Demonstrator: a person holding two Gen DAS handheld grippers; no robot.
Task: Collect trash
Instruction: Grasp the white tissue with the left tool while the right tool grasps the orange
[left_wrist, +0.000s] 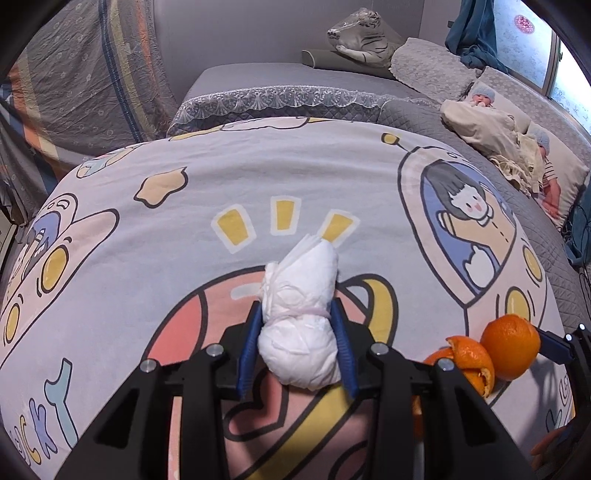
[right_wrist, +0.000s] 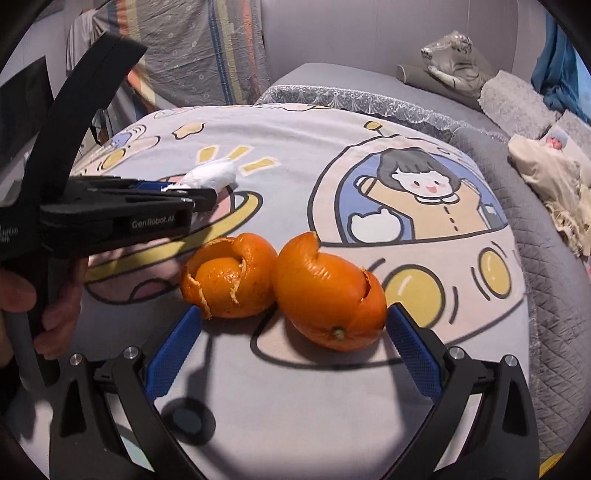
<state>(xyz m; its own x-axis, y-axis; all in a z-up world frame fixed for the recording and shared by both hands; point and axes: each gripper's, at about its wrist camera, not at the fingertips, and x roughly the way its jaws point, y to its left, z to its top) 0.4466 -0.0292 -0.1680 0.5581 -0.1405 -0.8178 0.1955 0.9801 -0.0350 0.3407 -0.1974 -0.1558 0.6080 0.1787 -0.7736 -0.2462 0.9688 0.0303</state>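
Note:
A rolled white diaper bundle (left_wrist: 299, 332) tied with a thin band lies on the cartoon bedspread (left_wrist: 147, 221). My left gripper (left_wrist: 295, 306) is shut on it, a blue pad pressed to each side. Two curled orange peels (right_wrist: 229, 277) (right_wrist: 328, 295) sit side by side on the spread. My right gripper (right_wrist: 293, 310) stands open and straddles both, its fingertips just outside them. The left wrist view catches the peels (left_wrist: 509, 343) and the right gripper's fingers (left_wrist: 554, 343) at its right edge. From the right wrist view, the left gripper (right_wrist: 195, 192) and bundle (right_wrist: 212, 173) are at the left.
A hand (right_wrist: 55, 314) grips the left tool's handle. A grey quilt (left_wrist: 443, 122) covers the bed beyond the spread. Two dolls in blue hats (left_wrist: 484, 96) lie at the right, and a tiger plush (left_wrist: 362, 37) at the back. Patterned cloth (left_wrist: 92, 74) hangs at the left.

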